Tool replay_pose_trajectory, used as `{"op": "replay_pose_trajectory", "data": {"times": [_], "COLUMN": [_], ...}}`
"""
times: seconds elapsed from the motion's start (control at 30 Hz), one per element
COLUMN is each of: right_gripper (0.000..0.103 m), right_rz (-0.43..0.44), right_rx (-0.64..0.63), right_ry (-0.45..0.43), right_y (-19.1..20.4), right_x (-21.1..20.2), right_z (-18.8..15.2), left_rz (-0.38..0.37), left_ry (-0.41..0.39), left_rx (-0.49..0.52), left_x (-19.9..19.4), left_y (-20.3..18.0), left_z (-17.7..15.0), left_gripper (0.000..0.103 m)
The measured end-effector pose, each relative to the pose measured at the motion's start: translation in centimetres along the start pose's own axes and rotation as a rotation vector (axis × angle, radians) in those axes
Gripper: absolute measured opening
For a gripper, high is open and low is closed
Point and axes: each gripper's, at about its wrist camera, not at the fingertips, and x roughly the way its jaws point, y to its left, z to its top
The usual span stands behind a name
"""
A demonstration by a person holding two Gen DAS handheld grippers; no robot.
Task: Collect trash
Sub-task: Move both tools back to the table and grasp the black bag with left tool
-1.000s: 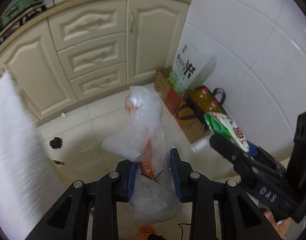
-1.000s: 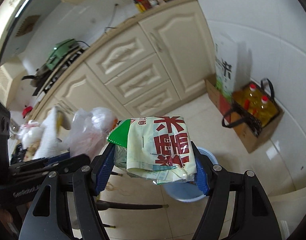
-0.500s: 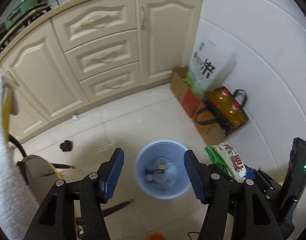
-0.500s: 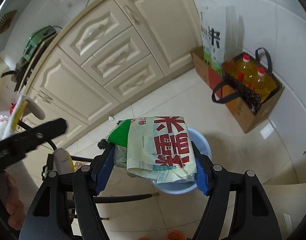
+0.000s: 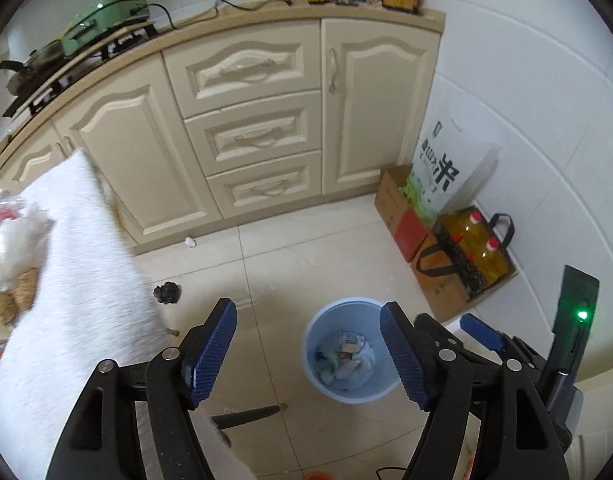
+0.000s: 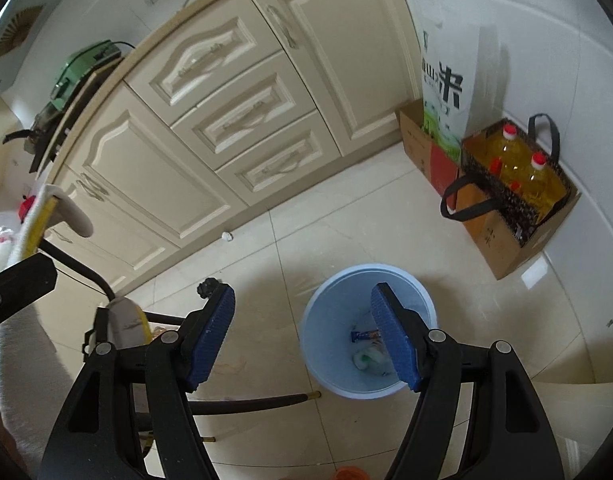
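Observation:
A light blue waste bin [image 5: 318,322] stands on the tiled floor, also in the right wrist view [image 6: 330,304]. Inside lie crumpled wrappers and plastic [image 5: 344,358], also seen from the right wrist [image 6: 368,354]. My left gripper [image 5: 308,350] is open and empty, held high above the bin's left side. My right gripper [image 6: 302,334] is open and empty above the bin; it shows at the right in the left wrist view [image 5: 480,330]. A small white scrap [image 5: 190,242] lies on the floor by the cabinet base [image 6: 226,236].
Cream cabinets [image 5: 250,128] run along the back. A cardboard box with a rice bag [image 5: 438,172] and a bag of oil bottles [image 5: 476,254] stand by the right wall. A white cloth-covered surface [image 5: 66,300] is at left. A dark lump [image 5: 166,292] lies on the floor.
My left gripper opened and the clear plastic bag dropped away. My right gripper then opened and let go of the green and red packet. Both views rose and tilted toward the cabinets.

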Motion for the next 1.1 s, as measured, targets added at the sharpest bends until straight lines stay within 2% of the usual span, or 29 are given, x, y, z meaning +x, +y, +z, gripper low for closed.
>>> {"op": "replay_pose_trajectory", "data": {"times": [0.1, 0.17, 0.37, 0.5, 0.63, 0.73, 0.83, 0.93, 1.1], "right_gripper": [0.076, 0.079, 0.088, 0.101, 0.103, 0.103, 0.103, 0.103, 0.103], "right_rz": [-0.005, -0.005, 0.019, 0.030, 0.057, 0.076, 0.107, 0.112, 0.101], "right_rx": [-0.021, -0.041, -0.139, -0.229, -0.319, -0.386, -0.441, -0.486, -0.542], "right_ry": [-0.023, -0.043, -0.119, -0.186, -0.241, -0.254, -0.246, -0.237, -0.188], "right_y": [1.3, 2.5, 8.3, 13.6, 19.4, 23.6, 27.4, 30.1, 34.2], "right_x": [-2.4, -4.6, -11.6, -16.1, -19.3, -20.3, -20.1, -19.3, -16.3], "right_z": [-0.1, -0.3, -0.7, -1.2, -2.2, -3.1, -4.2, -5.0, -6.2], "left_rz": [0.008, 0.024, -0.014, 0.002, 0.027, 0.058, 0.100, 0.174, 0.192], "left_ry": [-0.039, -0.094, -0.202, -0.267, -0.324, -0.357, -0.373, -0.351, -0.306], "left_rx": [0.007, 0.020, -0.022, -0.064, -0.129, -0.174, -0.196, -0.195, -0.209], "left_x": [-3.1, -6.2, -14.9, -20.5, -25.2, -28.0, -29.5, -29.3, -27.0], "left_y": [1.1, 1.7, 6.1, 10.7, 15.8, 19.8, 22.9, 26.1, 29.4], "left_z": [-0.9, -1.9, -5.5, -8.8, -12.3, -14.8, -16.9, -18.9, -20.0], "left_gripper": [0.070, 0.072, 0.081, 0.084, 0.090, 0.094, 0.099, 0.101, 0.101]}}
